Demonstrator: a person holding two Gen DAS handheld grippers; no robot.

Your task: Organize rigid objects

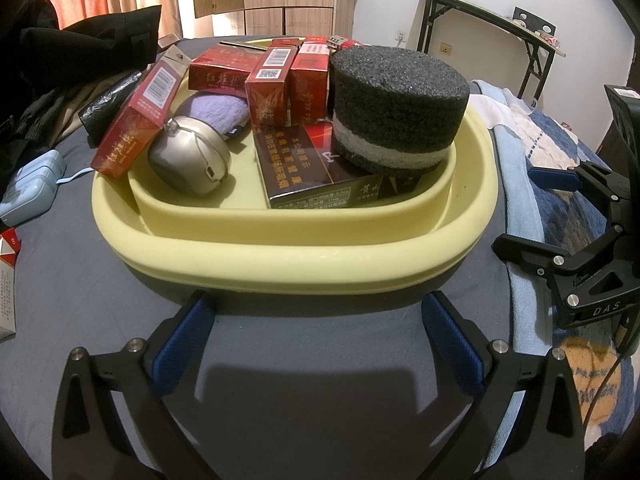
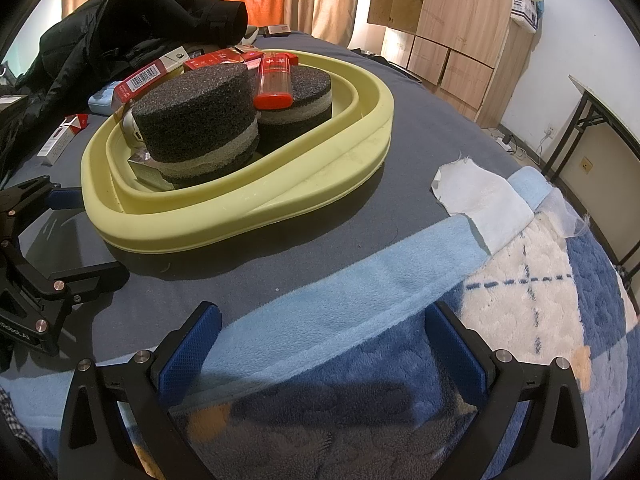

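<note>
A pale yellow basin (image 1: pixel 280 258) sits on the grey bed sheet, also in the right wrist view (image 2: pixel 320 184). It holds several red cigarette boxes (image 1: pixel 136 120), a dark box (image 1: pixel 308 172), a silver mouse-like case (image 1: pixel 192 160), a purple cloth (image 1: pixel 216 108) and a black foam cylinder (image 1: pixel 396 108). The right wrist view shows two foam cylinders (image 2: pixel 200 120) and a red clear-topped box (image 2: pixel 274 80). My left gripper (image 1: pixel 316 332) is open and empty just in front of the basin's near rim. My right gripper (image 2: pixel 320 340) is open and empty over the blue blanket, right of the basin.
A black jacket (image 2: pixel 120 20) lies behind the basin at left. A light blue device (image 1: pixel 32 188) and loose cigarette packs (image 2: pixel 60 136) lie left of it. A white cloth (image 2: pixel 484 200) and blue-white blanket (image 2: pixel 540 280) lie to the right. A folding table (image 1: pixel 488 28) stands by the wall.
</note>
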